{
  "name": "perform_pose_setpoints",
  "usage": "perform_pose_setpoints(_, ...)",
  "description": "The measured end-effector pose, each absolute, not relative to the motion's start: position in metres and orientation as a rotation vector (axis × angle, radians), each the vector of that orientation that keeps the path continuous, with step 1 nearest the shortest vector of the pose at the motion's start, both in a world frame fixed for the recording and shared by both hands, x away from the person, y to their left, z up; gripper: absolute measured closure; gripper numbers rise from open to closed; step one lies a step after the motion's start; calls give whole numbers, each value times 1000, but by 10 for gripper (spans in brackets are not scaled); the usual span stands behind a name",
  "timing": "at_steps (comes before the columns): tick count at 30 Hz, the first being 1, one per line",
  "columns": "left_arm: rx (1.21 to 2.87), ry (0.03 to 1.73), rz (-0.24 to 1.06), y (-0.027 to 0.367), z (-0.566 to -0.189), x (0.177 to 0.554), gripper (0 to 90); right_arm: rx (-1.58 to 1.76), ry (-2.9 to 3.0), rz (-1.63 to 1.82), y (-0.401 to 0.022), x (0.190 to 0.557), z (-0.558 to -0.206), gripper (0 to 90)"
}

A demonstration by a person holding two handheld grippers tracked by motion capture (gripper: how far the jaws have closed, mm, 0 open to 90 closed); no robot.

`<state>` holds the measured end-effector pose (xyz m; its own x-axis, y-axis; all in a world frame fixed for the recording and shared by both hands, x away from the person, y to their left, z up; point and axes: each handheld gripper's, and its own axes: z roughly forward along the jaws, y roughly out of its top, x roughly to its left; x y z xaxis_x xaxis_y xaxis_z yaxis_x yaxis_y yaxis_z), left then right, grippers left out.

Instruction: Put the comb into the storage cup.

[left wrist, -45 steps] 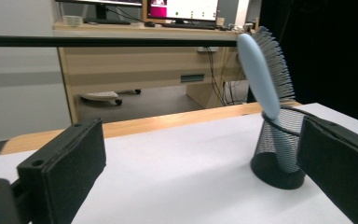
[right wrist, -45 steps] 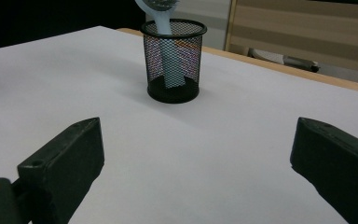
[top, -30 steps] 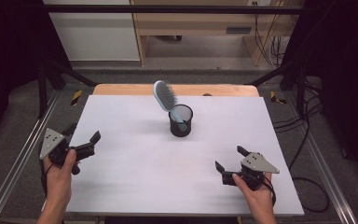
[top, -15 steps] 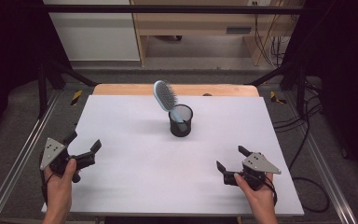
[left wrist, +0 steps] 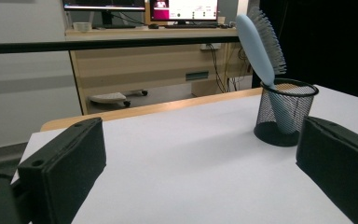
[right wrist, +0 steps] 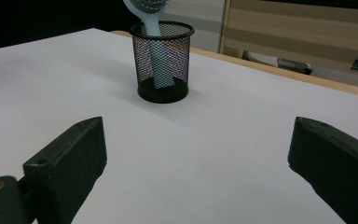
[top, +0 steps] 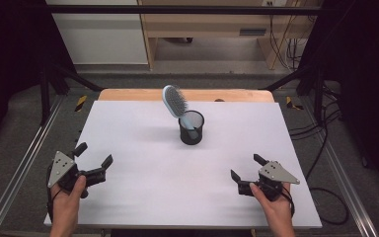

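Observation:
A black mesh cup (top: 191, 128) (left wrist: 285, 112) (right wrist: 162, 61) stands upright near the middle of the white table (top: 143, 148). A light blue hairbrush (top: 173, 101) (left wrist: 258, 42) (right wrist: 149, 10) rests handle-down in it, its head leaning out toward the far left. My left gripper (top: 94, 155) (left wrist: 200, 172) is open at the table's near left corner, nothing between its jaws. Near the front right, my right gripper (top: 247, 167) (right wrist: 196, 161) is open too and holds nothing. Both are well short of the cup.
A wooden strip (top: 128, 94) runs along the table's far edge. Metal rails (top: 24, 163) flank both sides. Cables (top: 325, 148) lie on the floor at the right. A wooden desk (left wrist: 154, 60) stands beyond the table.
My left gripper has drawn back toward the near left corner of the table. My right gripper has shifted slightly nearer. Cup and brush have not moved.

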<state>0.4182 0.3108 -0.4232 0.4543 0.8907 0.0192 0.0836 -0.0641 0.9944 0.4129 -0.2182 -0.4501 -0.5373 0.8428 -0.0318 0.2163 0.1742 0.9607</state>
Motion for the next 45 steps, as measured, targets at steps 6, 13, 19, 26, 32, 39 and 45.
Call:
perform_pose_setpoints(6,1537,875,844,304,-426,415,10,995,1871,1385,-219,413,-450,48)
perform_pose_setpoints(13,1568,861,838,300,-430,415,10,992,1867,1385,-220,413,-450,48)
perform_pose_setpoints(19,1590,847,835,296,-432,415,10,988,1864,1389,-220,413,-450,48)
perform_pose_setpoints(26,1620,835,828,292,-436,416,10,988,1857,1389,-222,413,-449,48)
perform_pose_setpoints(32,1639,828,821,290,-439,416,10,993,1854,1392,-224,413,-449,48)
perform_pose_setpoints(39,1575,848,801,299,-438,416,10,994,1852,1399,-226,413,-449,49)
perform_pose_setpoints(45,1447,908,754,316,-437,417,11,1001,1851,1402,-228,414,-450,49)
